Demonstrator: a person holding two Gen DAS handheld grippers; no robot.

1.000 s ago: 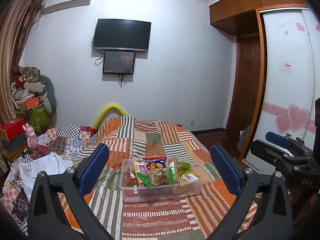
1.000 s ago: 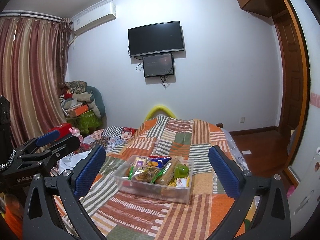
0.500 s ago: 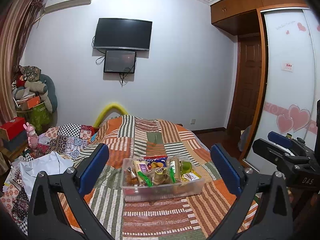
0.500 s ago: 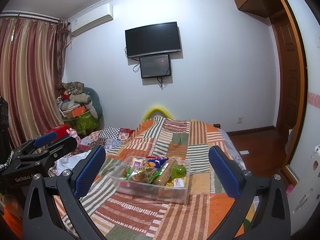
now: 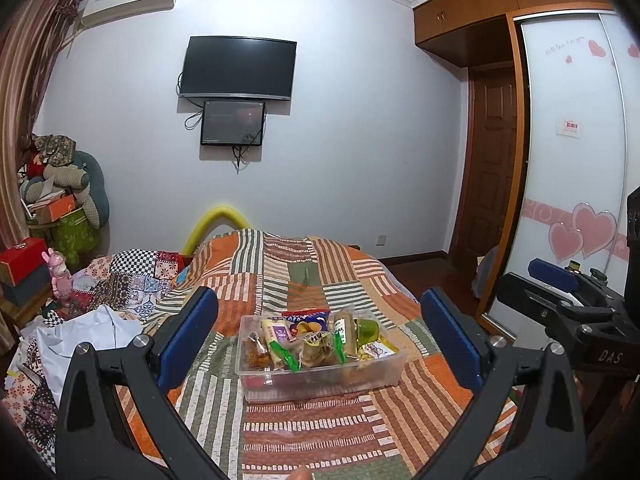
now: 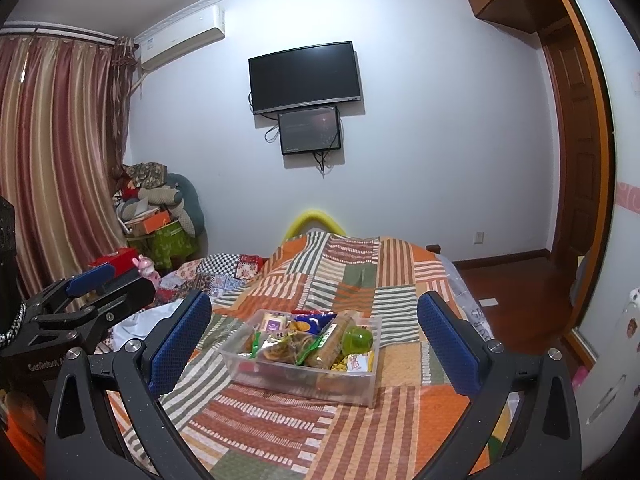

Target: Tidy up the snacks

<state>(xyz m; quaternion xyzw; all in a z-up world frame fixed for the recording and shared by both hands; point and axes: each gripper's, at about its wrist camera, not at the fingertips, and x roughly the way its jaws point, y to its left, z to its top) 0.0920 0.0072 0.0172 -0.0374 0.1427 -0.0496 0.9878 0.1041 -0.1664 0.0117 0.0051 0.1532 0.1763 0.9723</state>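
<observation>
Since a second ago little has shifted: both views have tipped slightly, so the wall-mounted television sits a touch lower in frame, while the clear plastic bin [image 5: 320,364] of snacks rests in the same place on the bed [image 5: 344,280], on its orange, green and white striped patchwork quilt. The left hand-held gripper [image 5: 320,340] is held above the near end of the bed with its blue-padded fingers spread wide and nothing between them; in its view the bin appears framed between the fingers but lies well beyond their tips. The right hand-held gripper [image 6: 314,336] is likewise wide open and empty, pointed at the same bin from slightly to the right. Inside the bin the snacks [image 6: 304,346] are heaped together: several wrapped packets with green ends, a blue and red bag at the back, a long brown packet, a green round cup [image 6: 357,339], and a small white and yellow packet near the right wall. No snack is visible lying loose on the quilt. This scene fits two stages equally: snacks gathered in the bin and awaiting sorting out, or snacks already collected there with both hands drawn back. Any further handling would, by my judgement, call for bringing one open gripper down and forward to the bin, since both now hover well short of it.
</observation>
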